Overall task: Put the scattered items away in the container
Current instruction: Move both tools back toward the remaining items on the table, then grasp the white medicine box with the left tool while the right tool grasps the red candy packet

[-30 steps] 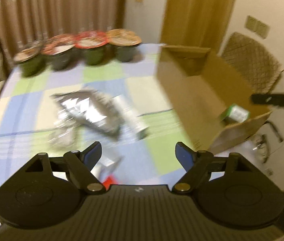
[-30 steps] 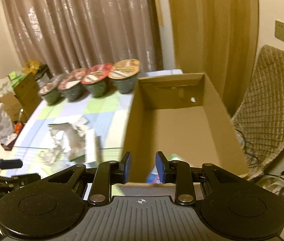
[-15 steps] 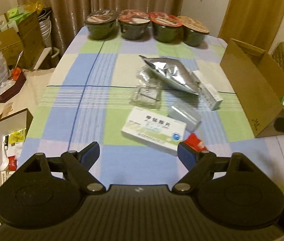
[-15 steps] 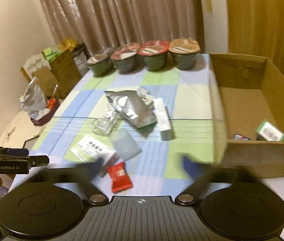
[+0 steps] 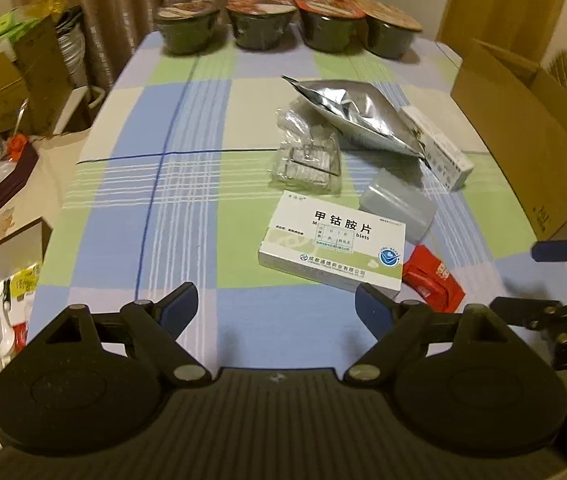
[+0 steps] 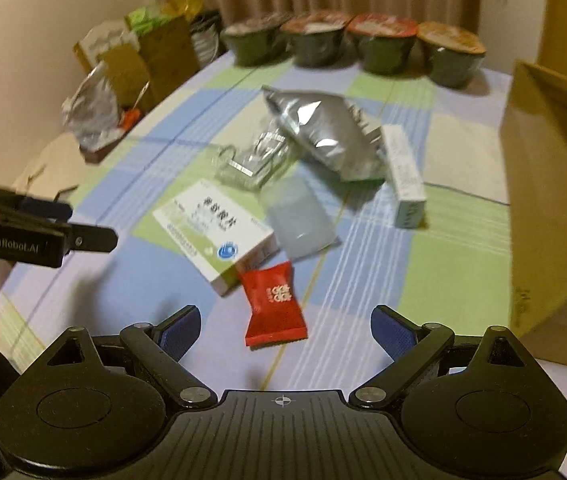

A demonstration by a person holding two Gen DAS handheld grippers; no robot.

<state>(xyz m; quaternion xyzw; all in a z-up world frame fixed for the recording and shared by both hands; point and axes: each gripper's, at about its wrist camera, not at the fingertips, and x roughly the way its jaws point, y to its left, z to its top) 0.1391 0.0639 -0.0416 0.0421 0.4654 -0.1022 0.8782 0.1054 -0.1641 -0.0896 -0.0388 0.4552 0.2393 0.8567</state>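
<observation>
Left wrist view: left gripper [image 5: 276, 305] hangs over the near edge of the checked tablecloth [image 5: 187, 184], jaws spread wide, nothing btwn them. Just ahead lies the white medicine box [image 5: 333, 246], red sachet [image 5: 433, 278] touching its right end. Beyond: frosted plastic case [image 5: 397, 208], clear wrapper [image 5: 309, 152], silver foil pouch [image 5: 357, 114], long white carton [image 5: 437, 146] beside the pouch. Cardboard box [image 5: 523, 148] sits at the right edge. Four noodle bowls [image 5: 287, 24] line the far edge.

Right wrist view: right gripper [image 6: 286, 326] also wide apart, empty, red sachet [image 6: 273, 304] directly btwn and just ahead of the fingers. Medicine box [image 6: 215, 234] touches its upper left corner. Cardboard box [image 6: 551, 184] at right. Left gripper [image 6: 39, 230] pokes in from the left edge of the view.
</observation>
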